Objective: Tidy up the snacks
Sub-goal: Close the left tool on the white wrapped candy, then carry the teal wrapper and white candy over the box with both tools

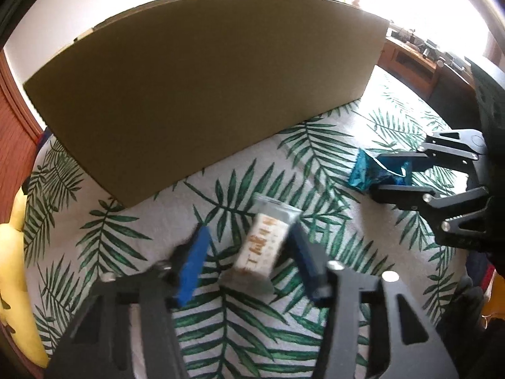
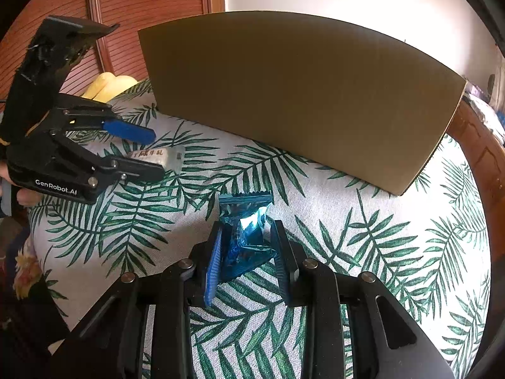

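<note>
I have both snacks between jaws but neither is stowed; the box (image 2: 303, 94) stands behind them on the leaf-print cloth (image 2: 394, 252). My right gripper (image 2: 246, 246) is clamped on the blue packet (image 2: 244, 230), whose long axis points toward the box. My left gripper (image 1: 249, 259) stands open around the white bar (image 1: 265, 243), one pad beside it, no squeeze evident. The bar also points boxward, tilted slightly right.

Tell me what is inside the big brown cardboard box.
Its inside cannot be seen. Both views show only the plain outer wall of the brown cardboard box standing on the palm-leaf printed cloth; that wall covers any contents.
</note>
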### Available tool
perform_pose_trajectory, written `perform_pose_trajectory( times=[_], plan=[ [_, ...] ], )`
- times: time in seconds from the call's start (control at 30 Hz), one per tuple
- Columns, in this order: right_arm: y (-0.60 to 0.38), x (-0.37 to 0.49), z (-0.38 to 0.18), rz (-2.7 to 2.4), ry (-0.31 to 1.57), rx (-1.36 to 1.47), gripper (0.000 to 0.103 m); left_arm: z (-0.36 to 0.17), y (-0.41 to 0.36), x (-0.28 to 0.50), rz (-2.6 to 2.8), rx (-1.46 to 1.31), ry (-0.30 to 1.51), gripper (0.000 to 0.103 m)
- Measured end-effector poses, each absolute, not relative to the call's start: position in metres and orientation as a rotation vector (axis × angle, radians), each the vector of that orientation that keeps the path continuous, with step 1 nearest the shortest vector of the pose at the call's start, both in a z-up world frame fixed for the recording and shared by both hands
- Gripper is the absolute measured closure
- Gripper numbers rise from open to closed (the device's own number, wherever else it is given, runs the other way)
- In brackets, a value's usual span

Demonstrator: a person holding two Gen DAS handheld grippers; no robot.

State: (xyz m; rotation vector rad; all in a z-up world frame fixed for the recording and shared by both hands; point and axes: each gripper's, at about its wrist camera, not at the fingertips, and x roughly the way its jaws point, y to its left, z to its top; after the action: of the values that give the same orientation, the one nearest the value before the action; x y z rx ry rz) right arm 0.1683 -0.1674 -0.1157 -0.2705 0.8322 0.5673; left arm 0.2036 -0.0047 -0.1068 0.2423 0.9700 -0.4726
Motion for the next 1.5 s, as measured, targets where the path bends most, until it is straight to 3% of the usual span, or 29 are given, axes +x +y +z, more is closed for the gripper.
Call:
perform_pose_trajectory(
  times=[0.07,0.1,0.67,0.8,1.0,1.5],
  plan=[
    [-0.167,0.168,-0.116,0.567,0.832,-0.27,0.075,-0.105,-0.007,0.198,-0.484,0.254,0.96,0.083],
    [-0.167,0.168,-0.116,0.567,0.832,-0.27,0.075,-0.105,-0.009,0.197,-0.481,0.265,0.957,0.084],
    [-0.167,0.168,-0.116,0.566,0.832,-0.272,0.075,-0.109,-0.006,0.182,-0.424,0.21,0.911,0.078],
    [-0.167,0.168,-0.115,0.565,0.832,-0.272,0.075,-0.108,-0.002,0.181,-0.425,0.187,0.906,0.083],
    [-0.175,0.167,-0.111,0.552,0.816,-0.244,0.079,-0.104,-0.001,0.171,-0.43,0.17,0.872,0.084],
    [-0.199,0.127,-0.045,0.541,0.652,-0.199,0.079,-0.022,0.0,0.155,-0.423,0.079,0.686,0.084]
  ],
)
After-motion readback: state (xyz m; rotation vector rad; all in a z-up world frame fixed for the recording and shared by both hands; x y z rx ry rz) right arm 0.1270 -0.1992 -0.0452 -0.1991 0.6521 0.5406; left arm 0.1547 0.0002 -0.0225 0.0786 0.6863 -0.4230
